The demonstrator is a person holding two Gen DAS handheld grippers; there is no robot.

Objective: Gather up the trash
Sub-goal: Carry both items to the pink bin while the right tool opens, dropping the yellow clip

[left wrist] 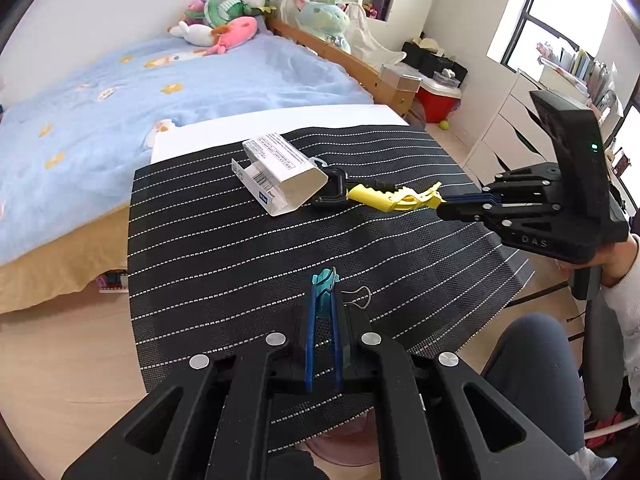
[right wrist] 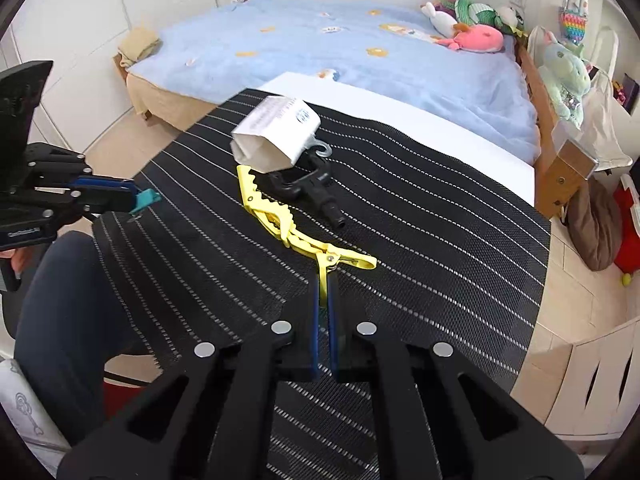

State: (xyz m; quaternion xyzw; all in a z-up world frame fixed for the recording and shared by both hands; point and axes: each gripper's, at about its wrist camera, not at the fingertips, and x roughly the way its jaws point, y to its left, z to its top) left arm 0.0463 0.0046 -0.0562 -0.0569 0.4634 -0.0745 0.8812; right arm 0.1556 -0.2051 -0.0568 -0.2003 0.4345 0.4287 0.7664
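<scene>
Surface (right wrist: 460,216) w/ black striped mat carries everything. Biggest piece, the white carton (right wrist: 276,140), lies straight ahead of the right tool (right wrist: 325,280), well past its tips, open end toward it. Black plastic fitting (right wrist: 308,190) sits touching the carton's near side. Yellow clip (right wrist: 296,232) runs lengthwise away from the right tool toward the carton; tool's closed tight on the clip's near handle. Left tool (left wrist: 325,292) is further off to the side, clamped on a small teal scrap (left wrist: 323,286), w/ a wire binder-clip loop (left wrist: 362,298) just right of its tips. Carton's nearer the right tool.
</scene>
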